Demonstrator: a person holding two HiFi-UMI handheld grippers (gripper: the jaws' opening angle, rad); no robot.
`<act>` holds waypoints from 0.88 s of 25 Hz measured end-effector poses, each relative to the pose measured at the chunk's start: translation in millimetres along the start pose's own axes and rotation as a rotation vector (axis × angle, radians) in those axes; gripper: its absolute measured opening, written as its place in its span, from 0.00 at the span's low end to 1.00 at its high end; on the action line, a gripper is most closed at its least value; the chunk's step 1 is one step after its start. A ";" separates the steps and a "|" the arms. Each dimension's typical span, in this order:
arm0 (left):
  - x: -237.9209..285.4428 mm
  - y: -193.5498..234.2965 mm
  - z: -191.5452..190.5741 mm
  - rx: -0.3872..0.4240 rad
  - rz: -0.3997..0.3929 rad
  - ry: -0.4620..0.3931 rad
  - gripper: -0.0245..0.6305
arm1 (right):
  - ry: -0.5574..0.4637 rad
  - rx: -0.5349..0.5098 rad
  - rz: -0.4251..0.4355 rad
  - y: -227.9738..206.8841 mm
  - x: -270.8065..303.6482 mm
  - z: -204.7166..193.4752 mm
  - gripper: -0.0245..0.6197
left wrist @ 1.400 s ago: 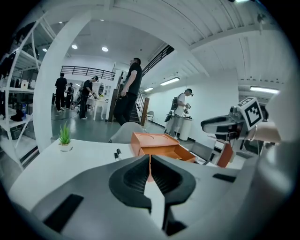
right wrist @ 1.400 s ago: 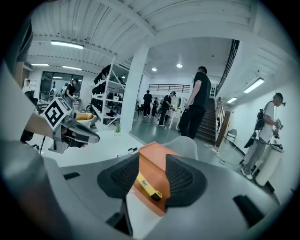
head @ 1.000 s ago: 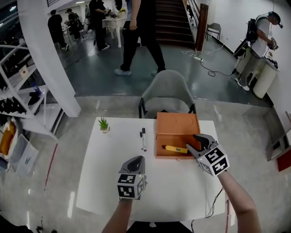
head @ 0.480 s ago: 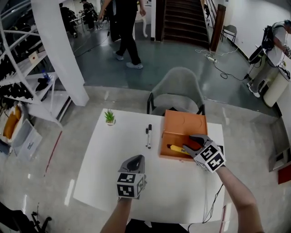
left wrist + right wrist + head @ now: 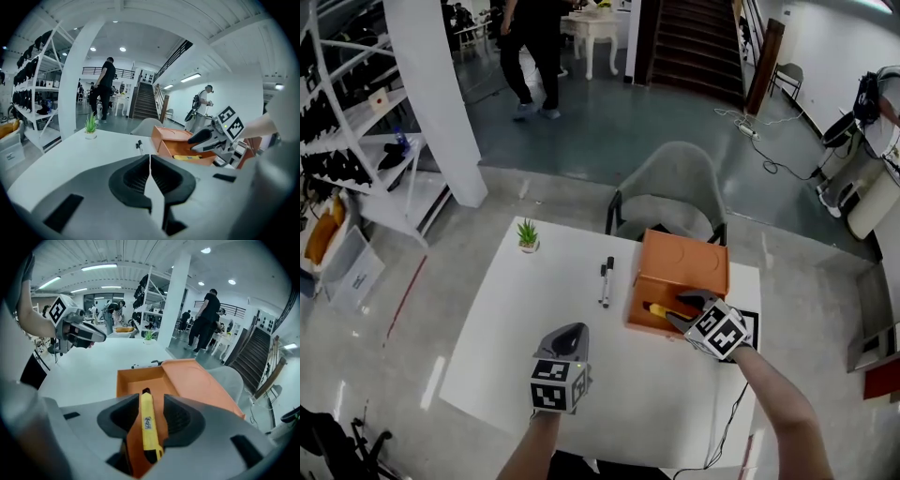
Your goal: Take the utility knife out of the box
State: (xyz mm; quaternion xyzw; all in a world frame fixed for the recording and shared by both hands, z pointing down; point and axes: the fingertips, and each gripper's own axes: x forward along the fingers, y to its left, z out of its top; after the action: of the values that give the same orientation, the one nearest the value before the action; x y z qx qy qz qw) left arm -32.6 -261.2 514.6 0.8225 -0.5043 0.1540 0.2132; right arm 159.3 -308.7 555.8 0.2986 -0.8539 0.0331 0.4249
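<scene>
Orange box (image 5: 684, 267) lies open at the far right of a white surface (image 5: 502, 328), with the yellow knife (image 5: 660, 307) lying flat in its tray. The right gripper (image 5: 680, 313) reaches into the box. Its jaws are spread and straddle the knife lengthwise, and a strip of orange shows between the handle and one jaw, so nothing is clamped yet. The left gripper (image 5: 566, 336) hovers over the near part of the surface, well apart from the box, its jaws pressed together on nothing.

Judged from this, the task is at its early middle. The box is open and the reach to the knife looks complete, with the jaws lined up along the handle. The squeeze, the lift over the tray wall and the carry clear of the box are all left to do. The knife is not yet out.

The count is one box, one knife and two grippers. On the surface to the left of the box lie two pens (image 5: 608, 270), close together. One small potted plant (image 5: 528, 236) stands near the far left corner. One grey chair (image 5: 667, 195) stands behind the surface.
</scene>
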 end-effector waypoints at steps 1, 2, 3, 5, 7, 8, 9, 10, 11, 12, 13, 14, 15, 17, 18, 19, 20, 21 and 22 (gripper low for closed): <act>-0.6 1.7 -0.1 -0.004 0.005 -0.002 0.06 | 0.009 -0.003 0.009 0.8 3.4 -1.4 0.29; -1.4 3.6 -0.4 -0.008 0.009 -0.002 0.06 | 0.018 -0.006 0.018 1.7 7.0 -2.7 0.29; -2.4 5.3 -1.0 -0.012 0.014 -0.002 0.06 | 0.028 -0.011 0.026 2.7 10.4 -3.8 0.29; -4.3 8.3 -3.1 -0.019 0.024 0.001 0.06 | 0.045 -0.024 0.042 4.8 16.5 -5.5 0.29; -5.6 10.6 -5.4 -0.024 0.032 0.003 0.06 | 0.061 -0.038 0.054 6.3 21.7 -7.3 0.29; -5.8 11.7 -6.5 -0.027 0.036 0.004 0.06 | 0.068 -0.045 0.059 6.9 24.3 -8.6 0.29; -5.9 12.7 -7.6 -0.029 0.039 0.004 0.06 | 0.075 -0.052 0.065 7.6 26.7 -9.7 0.29; -6.2 13.7 -8.5 -0.032 0.042 0.004 0.06 | 0.082 -0.060 0.070 8.5 28.9 -10.7 0.29; -6.7 14.5 -9.3 -0.035 0.045 0.004 0.06 | 0.091 -0.068 0.076 9.7 30.7 -11.7 0.29; -7.3 15.3 -10.0 -0.038 0.048 0.005 0.06 | 0.100 -0.073 0.084 11.0 32.3 -12.8 0.29; -7.9 15.9 -10.4 -0.040 0.050 0.006 0.06 | 0.109 -0.074 0.092 12.3 33.7 -14.0 0.29; -8.6 16.6 -10.6 -0.041 0.053 0.006 0.06 | 0.116 -0.073 0.099 13.4 35.0 -14.8 0.29; -9.3 17.5 -10.5 -0.042 0.055 0.006 0.06 | 0.120 -0.072 0.104 14.0 36.3 -15.2 0.29; -10.1 19.6 -10.9 -0.046 0.061 0.007 0.06 | 0.131 -0.075 0.111 13.8 39.3 -16.2 0.29; -10.0 20.6 -11.6 -0.048 0.064 0.008 0.06 | 0.137 -0.079 0.115 13.3 40.9 -17.5 0.29; -9.6 21.4 -12.6 -0.050 0.067 0.008 0.06 | 0.143 -0.082 0.119 12.8 42.5 -19.0 0.29; -9.3 22.1 -13.8 -0.052 0.070 0.009 0.06 | 0.148 -0.084 0.123 12.7 44.1 -20.5 0.29; -9.2 22.8 -15.0 -0.054 0.072 0.009 0.06 | 0.151 -0.081 0.129 12.7 45.5 -21.8 0.29; -9.2 23.6 -16.0 -0.055 0.074 0.010 0.06 | 0.154 -0.074 0.137 12.9 46.8 -22.9 0.29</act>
State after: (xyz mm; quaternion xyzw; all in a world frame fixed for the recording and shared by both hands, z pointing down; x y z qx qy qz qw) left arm -58.4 -255.6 528.7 0.7964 -0.5372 0.1520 0.2326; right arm 146.9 -313.5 607.9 0.2203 -0.8377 0.0533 0.4968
